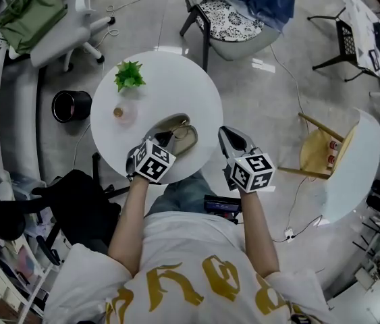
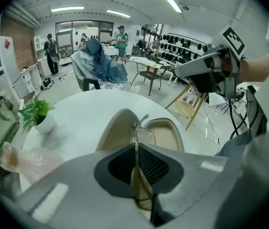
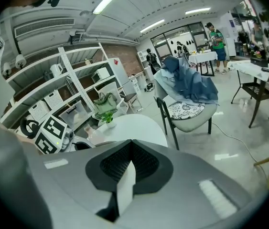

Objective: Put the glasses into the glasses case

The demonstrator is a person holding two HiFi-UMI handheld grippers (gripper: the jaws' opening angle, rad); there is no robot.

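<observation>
My left gripper (image 2: 135,151) is clamped on the glasses (image 2: 135,130). The thin metal frame stands edge-on between the two pads, with a hinge poking up above them. Just beyond the tips lies the glasses case (image 2: 112,130), open with both tan halves facing up, at the near edge of the round white table (image 1: 176,79). In the head view the glasses hang over the case's near end and are not down in it yet, as far as I can tell.

My right gripper (image 3: 130,166) has its jaws drawn together with nothing in them. It floats off the table's near right edge, apart from the case.

I judge the step in hand to be lowering the glasses into one half of the case. To do it well I should:
- turn my wrist so the frame lies along the shell rather than across it;
- bring it down until it touches the lining;
- only then ease the pads apart, since a release from height risks a bounce onto the table.

The wire is thin, so it needs no extra squeeze. The case sits close to the rim and a push could slide it off, so the idle right gripper could steady the far half. The potted plant (image 1: 129,75) toward the far left edge is out of the way.
</observation>
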